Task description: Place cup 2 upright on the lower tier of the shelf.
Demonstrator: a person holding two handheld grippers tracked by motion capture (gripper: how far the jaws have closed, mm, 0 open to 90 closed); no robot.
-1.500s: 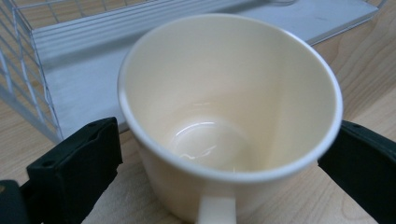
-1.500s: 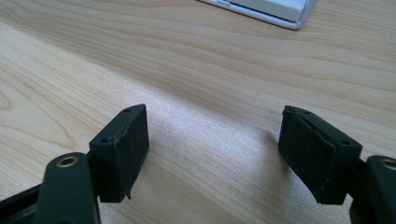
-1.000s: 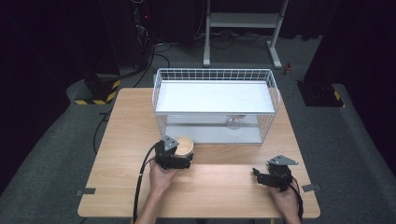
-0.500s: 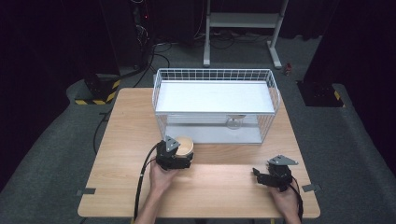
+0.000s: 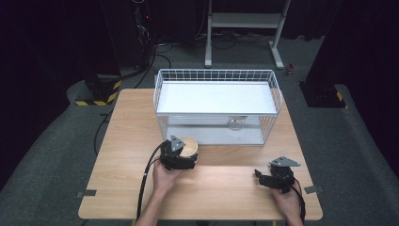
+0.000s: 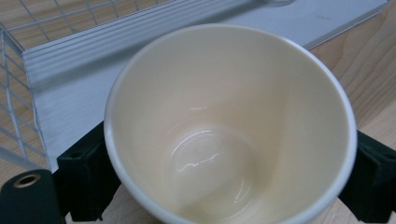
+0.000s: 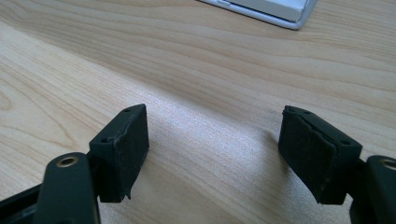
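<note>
Pale wood-grain table (image 5: pixel 122 141) under bright light, dark floor all round it, and nearest us two hands come in from the bottom edge. On the right, the right gripper (image 5: pixel 261 175) sits low over bare wood near the front edge, jaws spread wide with nothing between them (the right gripper view shows plain tabletop in the gap). Across on the left, and well apart from it, the left gripper (image 5: pixel 188 151) has its jaws clamped on either side of a cream, glossy, round ceramic cup (image 5: pixel 188 146); the left gripper view looks straight down into the cup's empty bowl (image 6: pixel 224 135), black pads pressed to its wall left and right. Cup and gripper stand just in front of a white wire basket-style rack (image 5: pixel 216 75) with a flat white shelf across its top. Under that shelf, toward the right, something small, clear and rounded (image 5: pixel 235 124) sits on the rack's lower tray; too small to tell what.
</note>
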